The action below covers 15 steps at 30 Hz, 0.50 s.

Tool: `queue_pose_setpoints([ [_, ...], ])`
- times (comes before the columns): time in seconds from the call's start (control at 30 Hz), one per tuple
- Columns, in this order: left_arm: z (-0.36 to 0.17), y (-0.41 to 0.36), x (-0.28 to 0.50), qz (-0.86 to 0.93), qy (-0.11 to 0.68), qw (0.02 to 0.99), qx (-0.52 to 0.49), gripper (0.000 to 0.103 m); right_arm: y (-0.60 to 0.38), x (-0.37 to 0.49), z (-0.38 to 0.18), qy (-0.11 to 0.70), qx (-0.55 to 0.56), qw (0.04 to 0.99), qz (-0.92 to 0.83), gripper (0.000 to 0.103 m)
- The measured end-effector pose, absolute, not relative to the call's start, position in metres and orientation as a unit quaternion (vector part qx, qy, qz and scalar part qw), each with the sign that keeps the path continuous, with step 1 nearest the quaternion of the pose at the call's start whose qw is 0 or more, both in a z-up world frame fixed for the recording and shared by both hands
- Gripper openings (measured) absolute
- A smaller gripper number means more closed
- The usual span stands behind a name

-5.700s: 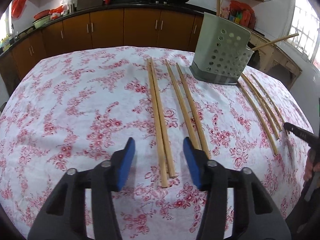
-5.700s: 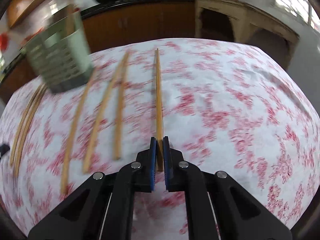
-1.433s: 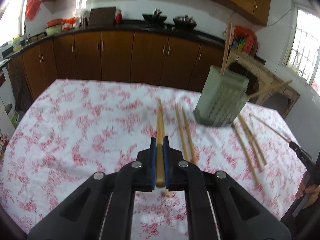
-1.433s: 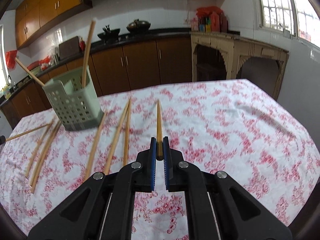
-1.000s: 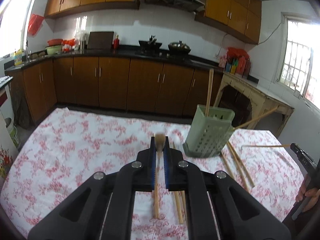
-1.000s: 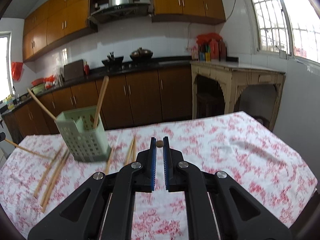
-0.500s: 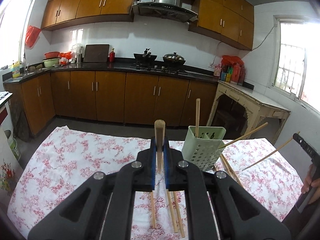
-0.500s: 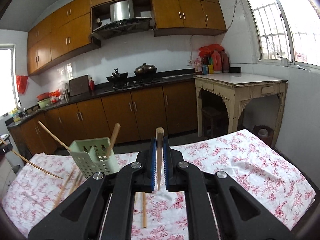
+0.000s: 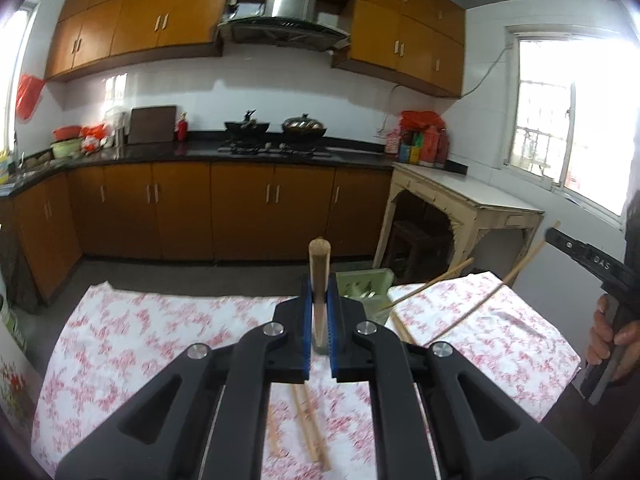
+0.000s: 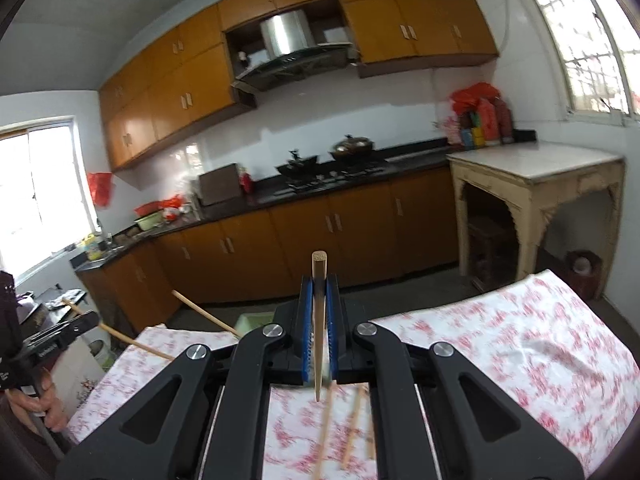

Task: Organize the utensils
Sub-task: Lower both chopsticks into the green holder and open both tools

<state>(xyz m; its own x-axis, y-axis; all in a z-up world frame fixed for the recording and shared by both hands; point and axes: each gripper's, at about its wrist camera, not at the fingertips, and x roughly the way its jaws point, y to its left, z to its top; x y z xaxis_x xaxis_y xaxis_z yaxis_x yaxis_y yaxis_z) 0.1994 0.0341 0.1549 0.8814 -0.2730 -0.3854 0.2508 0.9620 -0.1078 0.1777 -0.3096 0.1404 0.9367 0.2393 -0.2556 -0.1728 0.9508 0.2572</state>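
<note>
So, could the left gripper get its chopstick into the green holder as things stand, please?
Probably yes: the left gripper holds its chopstick upright, above and just short of the green holder, whose open top looks clear apart from one leaning chopstick.

A home kitchen: wooden cabinets [image 9: 240, 208], range hood [image 9: 286, 12], woks [image 9: 304, 126].

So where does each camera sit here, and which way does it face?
Left wrist: on the left gripper, facing the kitchen counter across the floral table; its chopstick stands upright, the other hand at right.
Right wrist: on the right gripper, same way; its own chopstick, a hand at left.
Shared: green basket, table, stove.
</note>
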Motion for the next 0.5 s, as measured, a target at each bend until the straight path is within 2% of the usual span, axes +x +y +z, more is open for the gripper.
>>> queue_pose_setpoints([
  [0.3, 0.202, -0.015, 0.243, -0.15, 0.172, 0.973, -0.014, 0.007, -0.274, 0.212, 0.181, 0.1, 0.083, 0.985, 0.117, 0.007],
  [0.5, 0.191, -0.041, 0.288, -0.136, 0.193, 0.971, 0.014, 0.007, -0.259, 0.257, 0.166, 0.108, 0.081, 0.985, 0.105, 0.007],
])
